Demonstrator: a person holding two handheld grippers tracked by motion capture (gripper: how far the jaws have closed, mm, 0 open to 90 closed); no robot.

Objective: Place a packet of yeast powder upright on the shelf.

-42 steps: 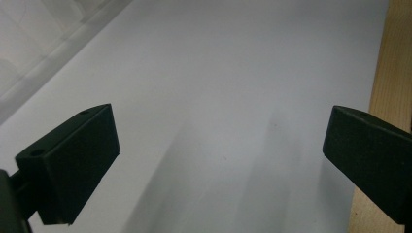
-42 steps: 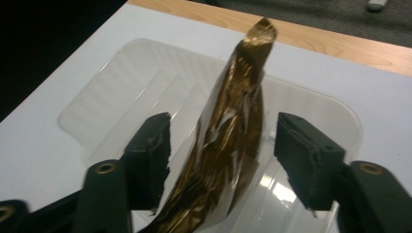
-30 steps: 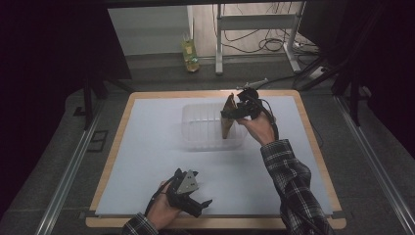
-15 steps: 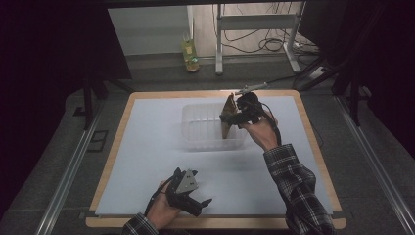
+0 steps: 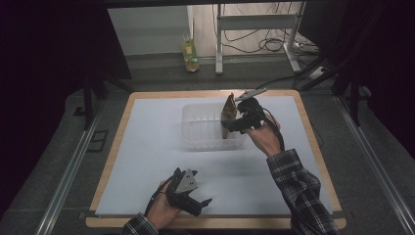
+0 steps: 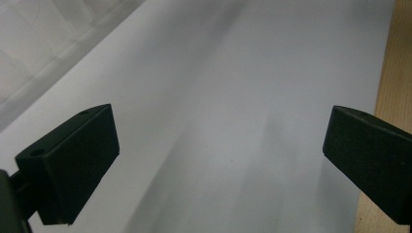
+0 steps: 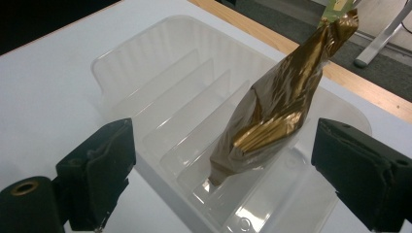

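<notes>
White tabletop: crinkled gold pouch upright in tray, both tools gaping.

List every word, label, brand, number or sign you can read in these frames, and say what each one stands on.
No text can be read in any view.
gold foil packet: shiny wrapper, no print to be made out.
clear plastic tray: no label or mark legible.
bottle on the floor beyond the table: yellowish label, too small and blurred to read.
white table mat: blank.
</notes>
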